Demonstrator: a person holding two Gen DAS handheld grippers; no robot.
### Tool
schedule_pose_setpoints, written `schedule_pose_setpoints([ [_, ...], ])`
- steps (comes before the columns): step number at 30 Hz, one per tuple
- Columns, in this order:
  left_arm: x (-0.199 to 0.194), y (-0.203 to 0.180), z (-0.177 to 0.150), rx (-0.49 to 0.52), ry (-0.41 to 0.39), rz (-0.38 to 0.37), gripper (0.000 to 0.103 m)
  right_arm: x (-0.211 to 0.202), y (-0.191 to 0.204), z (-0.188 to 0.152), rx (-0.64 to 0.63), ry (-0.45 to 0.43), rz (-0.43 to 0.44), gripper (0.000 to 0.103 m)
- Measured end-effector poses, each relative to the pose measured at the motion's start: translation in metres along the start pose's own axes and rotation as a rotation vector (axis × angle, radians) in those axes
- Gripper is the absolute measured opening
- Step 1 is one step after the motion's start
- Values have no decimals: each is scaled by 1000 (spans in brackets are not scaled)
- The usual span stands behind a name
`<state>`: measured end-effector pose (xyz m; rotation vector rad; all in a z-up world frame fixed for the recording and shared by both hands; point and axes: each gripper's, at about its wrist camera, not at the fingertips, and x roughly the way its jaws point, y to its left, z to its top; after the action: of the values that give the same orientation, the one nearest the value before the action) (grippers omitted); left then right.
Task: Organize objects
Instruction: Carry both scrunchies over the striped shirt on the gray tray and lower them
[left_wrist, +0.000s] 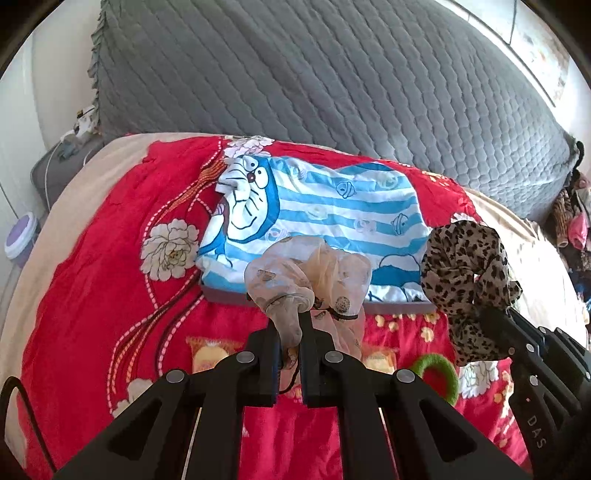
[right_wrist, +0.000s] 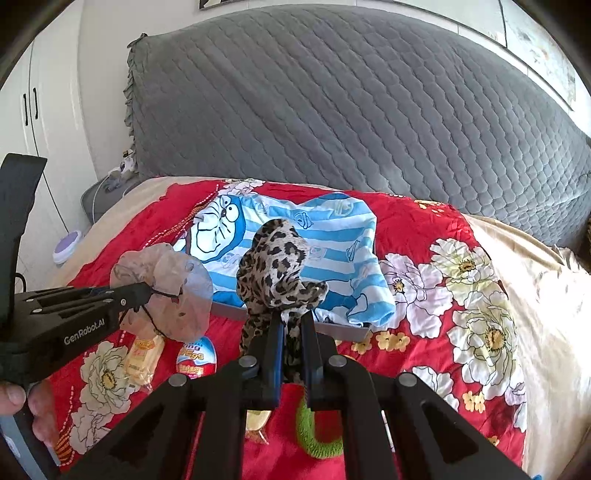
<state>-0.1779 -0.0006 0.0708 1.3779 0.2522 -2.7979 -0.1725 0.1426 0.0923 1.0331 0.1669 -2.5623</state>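
My left gripper (left_wrist: 291, 317) is shut on a sheer beige scrunchie (left_wrist: 310, 273), lifted above the red bedspread; the same scrunchie (right_wrist: 166, 280) shows at the left of the right wrist view with the left gripper (right_wrist: 146, 290) on it. My right gripper (right_wrist: 291, 315) is shut on a leopard-print scrunchie (right_wrist: 277, 262), which also hangs at the right of the left wrist view as the leopard scrunchie (left_wrist: 465, 269). Both hang just in front of a grey tray (left_wrist: 399, 307) covered by a blue-and-white striped cartoon cloth (left_wrist: 332, 214). A green scrunchie (left_wrist: 441, 373) lies on the spread below.
A red floral bedspread (right_wrist: 461, 295) covers the bed, with a big grey quilted headboard cushion (right_wrist: 332, 110) behind. Snack packets (right_wrist: 142, 358) and an egg-shaped sweet (right_wrist: 197, 356) lie near the front. A hand (right_wrist: 22, 402) holds the left tool. A purple-lidded tub (left_wrist: 20, 236) stands on the floor, left.
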Motion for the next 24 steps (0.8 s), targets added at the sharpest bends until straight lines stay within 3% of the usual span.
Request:
schedule_pose_setpoints([
  [24, 57, -6, 44, -30, -19, -59, 8, 55, -7, 34, -28, 17, -18, 8],
])
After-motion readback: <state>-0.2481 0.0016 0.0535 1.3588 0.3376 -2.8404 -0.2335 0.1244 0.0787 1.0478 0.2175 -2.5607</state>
